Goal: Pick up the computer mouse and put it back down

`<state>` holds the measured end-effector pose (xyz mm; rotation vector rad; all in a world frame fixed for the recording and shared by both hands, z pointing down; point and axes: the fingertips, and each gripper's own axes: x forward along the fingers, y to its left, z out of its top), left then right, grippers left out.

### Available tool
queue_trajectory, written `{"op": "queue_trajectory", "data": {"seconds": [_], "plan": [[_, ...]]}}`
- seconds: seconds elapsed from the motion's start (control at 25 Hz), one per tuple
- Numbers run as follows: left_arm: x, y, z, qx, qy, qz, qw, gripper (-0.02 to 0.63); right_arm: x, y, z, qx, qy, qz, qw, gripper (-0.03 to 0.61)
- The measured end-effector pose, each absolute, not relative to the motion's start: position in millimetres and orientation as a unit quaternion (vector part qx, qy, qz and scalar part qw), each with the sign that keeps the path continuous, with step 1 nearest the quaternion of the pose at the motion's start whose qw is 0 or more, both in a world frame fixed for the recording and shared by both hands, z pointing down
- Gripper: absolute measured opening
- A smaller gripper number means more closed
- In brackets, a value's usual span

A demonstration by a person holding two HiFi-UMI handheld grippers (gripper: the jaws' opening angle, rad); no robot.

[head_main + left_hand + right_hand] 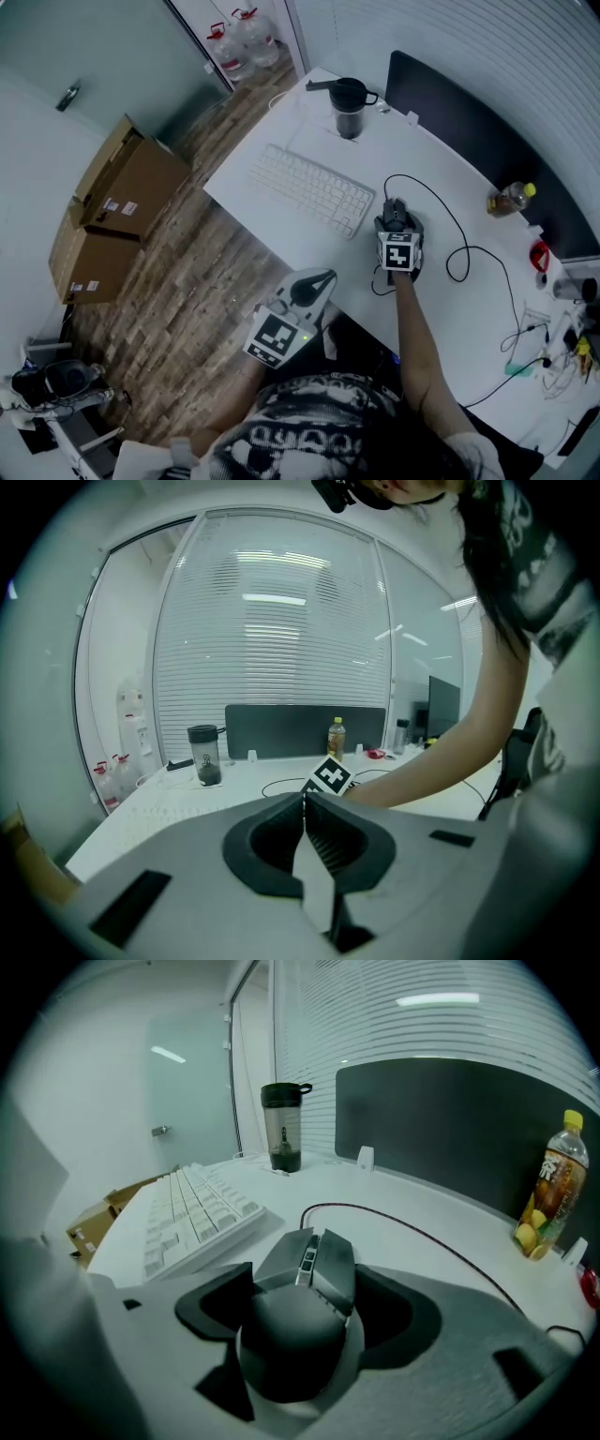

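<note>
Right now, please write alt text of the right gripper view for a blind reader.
A dark wired computer mouse rests on the white desk between the right gripper's open jaws, a white keyboard to its left, a bottle far right.

We see the mouse (pixel 395 215) on the bench (pixel 450 319), just right of the keyboard (pixel 309 190), between the jaws of the right hand-held gripper (pixel 397 225); the cup (pixel 348 108) stands behind the keyboard.

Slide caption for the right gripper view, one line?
Right gripper, jaws open, straddling the wired mouse on the white desk; keyboard at left, shaker cup and drink bottle behind.
</note>
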<state>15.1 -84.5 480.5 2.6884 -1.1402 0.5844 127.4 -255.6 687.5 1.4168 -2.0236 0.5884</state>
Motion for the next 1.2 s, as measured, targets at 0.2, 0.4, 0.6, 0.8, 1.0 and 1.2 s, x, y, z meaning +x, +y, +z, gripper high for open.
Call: {"op": "queue_trajectory", "data": {"seconds": [0.2, 0.4, 0.6, 0.8, 1.0, 1.2], "plan": [[7, -97, 476, 0.913, -0.351, 0.198, 0.07, 0.005, 136, -253, 693, 0.537, -0.757, 0.22, 0.301, 0.311], [-17, -112, 468, 0.922, -0.327, 0.198, 0.058, 0.005, 141, -242, 659, 0.566, -0.75, 0.231, 0.254, 0.31], [-27, -130, 468, 0.934, -0.294, 0.198, 0.05, 0.005, 135, -229, 603, 0.576, -0.763, 0.22, 0.196, 0.31], [-22, -140, 467, 0.949, -0.248, 0.192, 0.039, 0.005, 129, -207, 545, 0.591, -0.767, 0.213, 0.132, 0.31], [-15, -139, 472, 0.961, -0.198, 0.19, 0.036, 0.005, 124, -172, 509, 0.615, -0.755, 0.207, 0.093, 0.31], [-13, -134, 479, 0.969, -0.149, 0.195, 0.034, 0.005, 121, -136, 496, 0.647, -0.73, 0.208, 0.075, 0.308]]}}
